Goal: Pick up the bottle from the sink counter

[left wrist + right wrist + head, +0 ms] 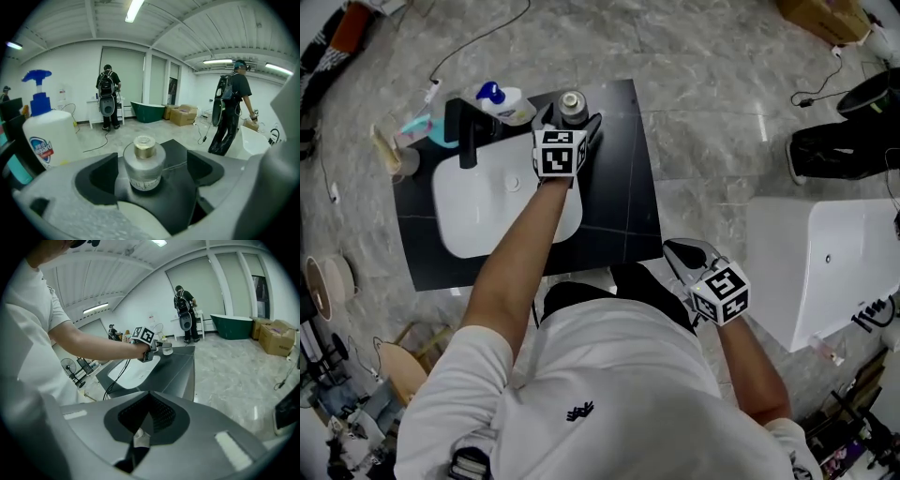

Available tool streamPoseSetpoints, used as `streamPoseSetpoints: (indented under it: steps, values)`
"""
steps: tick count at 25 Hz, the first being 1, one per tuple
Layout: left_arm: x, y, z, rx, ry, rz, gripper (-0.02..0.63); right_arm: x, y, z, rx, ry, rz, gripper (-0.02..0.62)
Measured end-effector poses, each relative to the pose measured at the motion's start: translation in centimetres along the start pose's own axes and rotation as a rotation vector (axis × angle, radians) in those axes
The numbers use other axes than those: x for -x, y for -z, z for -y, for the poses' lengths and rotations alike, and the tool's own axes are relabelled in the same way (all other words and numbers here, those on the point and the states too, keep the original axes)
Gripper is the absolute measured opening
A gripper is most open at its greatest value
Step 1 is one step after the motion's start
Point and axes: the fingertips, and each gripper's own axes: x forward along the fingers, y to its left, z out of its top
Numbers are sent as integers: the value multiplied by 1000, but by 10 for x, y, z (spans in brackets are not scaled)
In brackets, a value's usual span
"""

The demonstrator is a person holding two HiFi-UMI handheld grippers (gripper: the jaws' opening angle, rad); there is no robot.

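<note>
Left gripper [152,171] jaws stand wide around the upright bottle [144,161] on the tabletop [619,187] beside the sink [478,211], so close squarely on its body below the cap; right gripper [140,427] jaws are together, empty.

Grey marbled floor [712,103] all round, and there's a white bathtub [825,272] off to the right. Far end now: a dark green tub [147,111] beside cardboard boxes [183,114], white walls [70,70], strip lights [134,10] glowing on the ribbed ceiling [211,28].
</note>
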Motion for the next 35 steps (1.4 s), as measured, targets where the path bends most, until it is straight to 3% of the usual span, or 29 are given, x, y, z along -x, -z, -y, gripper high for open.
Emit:
streamPoseSetpoints:
  steps: [10, 15, 24, 35]
  values:
    - [-53, 12, -18, 24, -63, -27, 441, 16, 15, 42, -45, 28, -33, 11]
    - [-62, 17, -21, 14, -81, -48, 361, 19, 16, 56, -54, 39, -30, 11]
    - [-58, 15, -25, 22, -88, -58, 341, 14, 8, 61, -44, 17, -24, 11]
    - [-13, -23, -9, -5, -50, -7, 341, 2, -8, 48, 18, -41, -17, 11]
